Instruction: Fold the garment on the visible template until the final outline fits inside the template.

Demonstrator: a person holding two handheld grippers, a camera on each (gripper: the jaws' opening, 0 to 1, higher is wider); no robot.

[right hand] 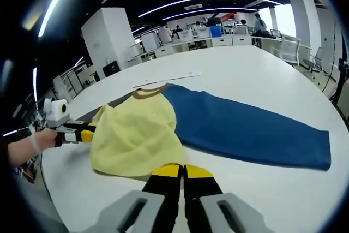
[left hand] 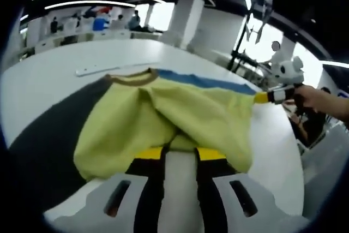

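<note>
Pinched yellow garment (right hand: 136, 140) hem with both grippers (left hand: 180, 154) (right hand: 182, 172); collar aimed upper frame; blue template (right hand: 245, 126) partly covered.

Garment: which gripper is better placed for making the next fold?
Probably the right gripper: its jaws are shut on the garment edge lying off the template, ready to fold it inward.

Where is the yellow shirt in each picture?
Left gripper view: the yellow shirt fills the middle, just above this gripper's jaws.
Right gripper view: it lies left of centre, beside the blue template.
Shared landmark: the shirt's brown collar.
</note>
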